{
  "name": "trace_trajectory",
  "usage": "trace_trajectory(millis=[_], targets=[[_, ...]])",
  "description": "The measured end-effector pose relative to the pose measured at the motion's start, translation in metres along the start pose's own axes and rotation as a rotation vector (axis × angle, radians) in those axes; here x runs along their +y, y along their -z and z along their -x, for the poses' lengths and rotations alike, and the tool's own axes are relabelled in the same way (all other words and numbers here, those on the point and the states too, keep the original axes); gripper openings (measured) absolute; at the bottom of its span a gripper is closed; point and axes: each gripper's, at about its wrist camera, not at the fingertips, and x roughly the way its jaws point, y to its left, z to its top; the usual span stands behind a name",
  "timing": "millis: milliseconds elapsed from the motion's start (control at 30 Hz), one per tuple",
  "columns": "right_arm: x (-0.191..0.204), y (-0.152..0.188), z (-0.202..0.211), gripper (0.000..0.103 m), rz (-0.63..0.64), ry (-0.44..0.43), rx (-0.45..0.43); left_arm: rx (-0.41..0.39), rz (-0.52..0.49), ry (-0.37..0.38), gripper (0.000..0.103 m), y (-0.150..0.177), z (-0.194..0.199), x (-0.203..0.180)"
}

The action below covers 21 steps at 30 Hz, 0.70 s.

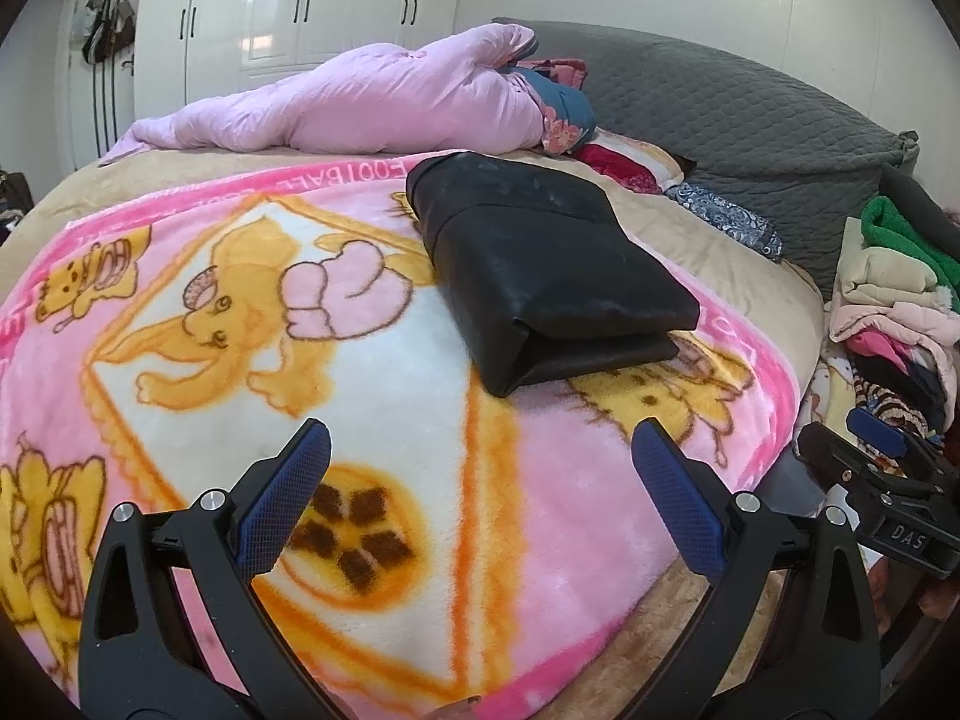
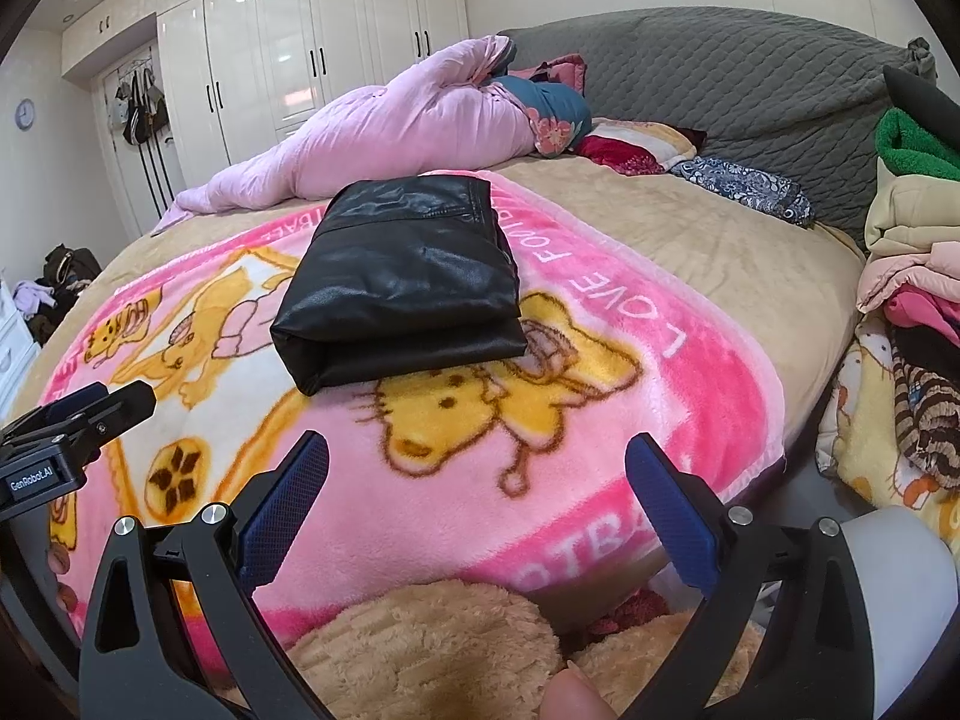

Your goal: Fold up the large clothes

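Left tongs [image 1: 480,456] and right tongs [image 2: 477,462], both spread wide and empty, hover over a pink cartoon blanket [image 2: 540,468] on the bed. Ahead of both, well apart from the fingertips, a folded black leather garment [image 2: 402,294] lies on the blanket. Beyond it, a pink quilt [image 2: 384,132]; further right of the right tongs, a clothes pile [image 2: 912,276].

Black leather jacket [image 1: 540,264] [image 2: 402,282] was folded into a compact rectangular bundle, lying flat on the pink cartoon blanket [image 1: 372,420] [image 2: 480,468], toward its far edge, fold facing the near side.
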Motion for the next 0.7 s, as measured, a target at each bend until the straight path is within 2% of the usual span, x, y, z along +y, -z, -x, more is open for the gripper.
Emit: trace_trajectory(millis=[700], targets=[[-0.0002,0.0,0.0021,0.099,0.003,0.002,0.005,0.002,-0.007,-0.034,0.094,-0.0003,0.0033,-0.0003]])
